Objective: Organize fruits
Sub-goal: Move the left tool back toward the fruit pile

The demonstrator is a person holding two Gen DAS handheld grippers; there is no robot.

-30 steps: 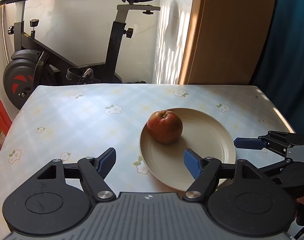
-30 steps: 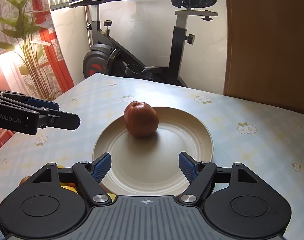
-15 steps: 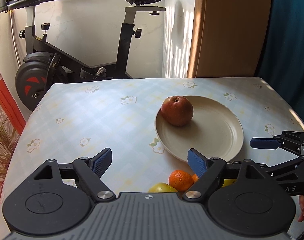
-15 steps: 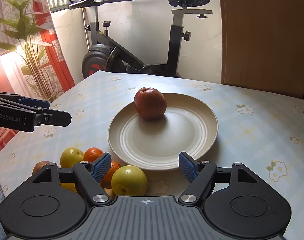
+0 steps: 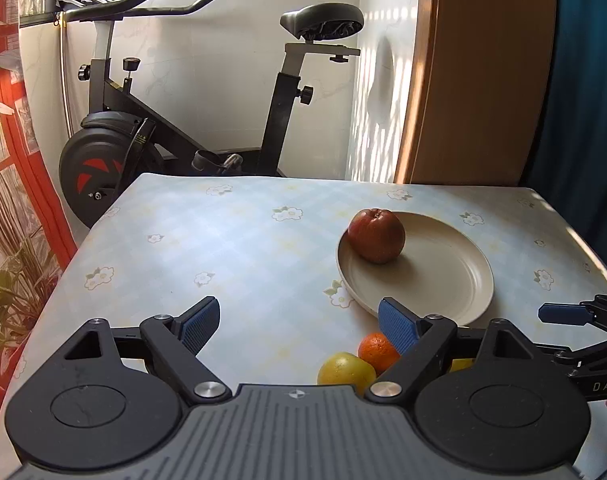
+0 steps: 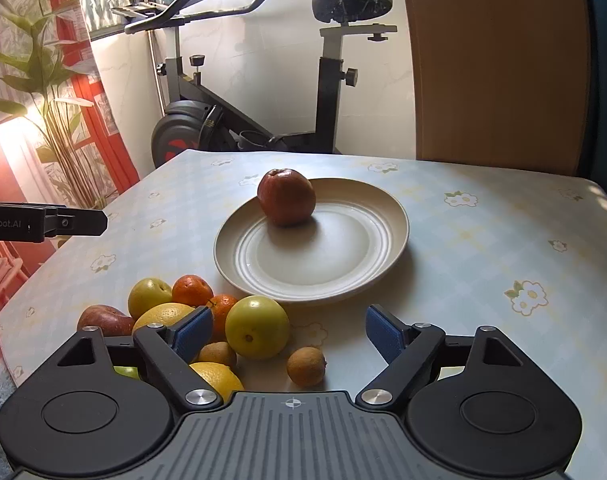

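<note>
1. Left gripper (image 5: 297,320): jaws opening, nothing between them, above bare table (image 5: 223,248).
2. Fruit pile (image 6: 207,320) lies just beside the plate's near rim.
3. Plate (image 6: 367,256) carries one apple (image 6: 286,197).
4. Right gripper (image 6: 289,330): jaws opening, empty, over the pile.

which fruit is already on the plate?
Only the red apple, sitting at the far-left edge of the plate. Every other fruit lies in the pile on the tablecloth.
</note>
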